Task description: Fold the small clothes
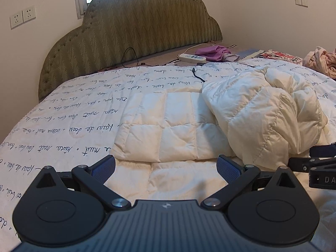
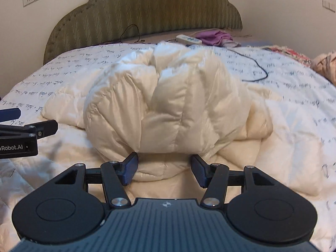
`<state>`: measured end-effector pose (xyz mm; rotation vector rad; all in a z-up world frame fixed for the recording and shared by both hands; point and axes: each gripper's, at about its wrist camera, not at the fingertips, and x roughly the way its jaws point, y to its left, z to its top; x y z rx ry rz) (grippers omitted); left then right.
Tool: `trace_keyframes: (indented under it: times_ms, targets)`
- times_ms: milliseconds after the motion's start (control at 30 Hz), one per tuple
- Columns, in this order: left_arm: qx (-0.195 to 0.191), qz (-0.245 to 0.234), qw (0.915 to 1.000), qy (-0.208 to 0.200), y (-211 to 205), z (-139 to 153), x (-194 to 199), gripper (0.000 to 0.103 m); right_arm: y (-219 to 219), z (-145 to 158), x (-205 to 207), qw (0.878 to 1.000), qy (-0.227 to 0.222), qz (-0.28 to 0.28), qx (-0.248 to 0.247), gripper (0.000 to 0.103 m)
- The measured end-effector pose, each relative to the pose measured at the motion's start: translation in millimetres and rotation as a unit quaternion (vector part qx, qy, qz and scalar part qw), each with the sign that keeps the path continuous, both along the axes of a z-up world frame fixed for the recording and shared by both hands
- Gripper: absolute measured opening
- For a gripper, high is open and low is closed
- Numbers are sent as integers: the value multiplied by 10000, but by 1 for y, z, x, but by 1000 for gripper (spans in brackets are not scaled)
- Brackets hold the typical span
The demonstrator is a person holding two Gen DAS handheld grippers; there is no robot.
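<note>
Bed (image 1: 69, 113) spread with script-print quilt. Cream padded jacket (image 2: 168, 96) lies mid-bed, one part flat, the rest heaped. Fold underway, judging by the heap; next move calls for regripping an edge. Right tongs (image 2: 164, 169) released, straddling the hem. Left tongs (image 1: 166, 169) released, over flat panel.

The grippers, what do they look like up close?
Both match: the left gripper and right gripper have black jointed linkages with silver screws, round black discs, a ribbed dark grey body with a small emblem, and blue textured finger pads. White lettering marks their sides.
</note>
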<state>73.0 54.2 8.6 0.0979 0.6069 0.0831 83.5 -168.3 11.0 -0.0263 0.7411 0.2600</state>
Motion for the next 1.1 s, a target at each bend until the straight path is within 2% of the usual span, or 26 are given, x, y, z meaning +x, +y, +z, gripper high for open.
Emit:
trace_keyframes:
  times_ms: [233,333,467,533,600,700,900,1000,1100]
  targets:
    - [-5,-5,10000,45,0,-2,-6,103,-2,6,-19,9998,-58,-7,181,63]
    - [-57,-44,9999,119,-1,-6,-8,103,3,1,-28,9998,74,157,45,73]
    - [-9,-110,9998,189,-4,-11,-14,103,10,-7,-46,9989,239,353,-215,73]
    - [22,-131,9997,199,-4,-13,-17,103,9,-5,-58,9988,221,411,-150,79]
    - [6,-152,9996,236,-4,-15,-20,103,8,-5,-69,9983,235,481,-215,90]
    - [-39,-197,9993,302,-3,-18,-27,103,7,-4,-88,9980,107,443,-434,91]
    - [28,-220,9993,306,-1,-19,-48,103,-9,-1,-124,9978,238,549,-274,93]
    - [52,-204,9994,277,2,-18,-60,103,-17,1,-146,9961,323,761,-309,94]
    - [62,-184,9995,250,5,-16,-72,103,-22,3,-168,9926,393,1011,-545,94]
